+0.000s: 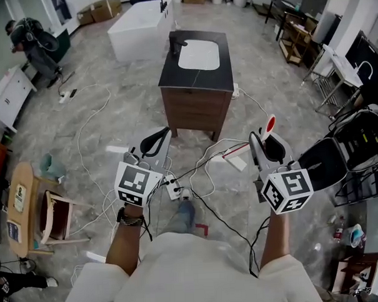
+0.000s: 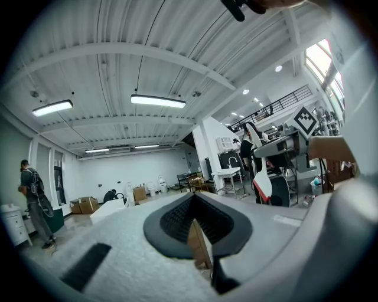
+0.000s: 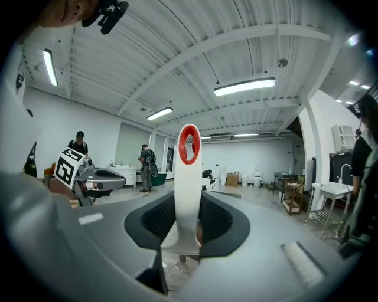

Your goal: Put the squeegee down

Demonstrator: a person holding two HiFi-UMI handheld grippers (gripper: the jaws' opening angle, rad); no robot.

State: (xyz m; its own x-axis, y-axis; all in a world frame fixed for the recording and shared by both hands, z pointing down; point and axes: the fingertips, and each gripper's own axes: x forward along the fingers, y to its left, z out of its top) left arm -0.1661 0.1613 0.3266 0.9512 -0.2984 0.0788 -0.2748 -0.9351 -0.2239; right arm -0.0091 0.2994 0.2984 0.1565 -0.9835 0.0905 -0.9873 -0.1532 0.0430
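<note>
The squeegee (image 3: 188,177) has a white handle ending in a red loop (image 1: 270,123). It stands upright between the dark pads of my right gripper (image 3: 189,200), which is shut on the handle. In the head view my right gripper (image 1: 263,141) is held level at the right, above the floor, with the handle sticking out ahead. My left gripper (image 1: 165,131) is held level at the left. Its jaws (image 2: 192,197) meet at the tips with nothing between them. The squeegee's blade end is hidden.
A dark wooden vanity (image 1: 197,84) with a black top and white basin stands ahead. Behind it is a white bathtub (image 1: 140,27). Cables and a power strip (image 1: 175,190) lie on the floor by my feet. A chair (image 1: 54,216) is at the left and black bins (image 1: 363,139) at the right. A person (image 1: 34,44) bends at the far left.
</note>
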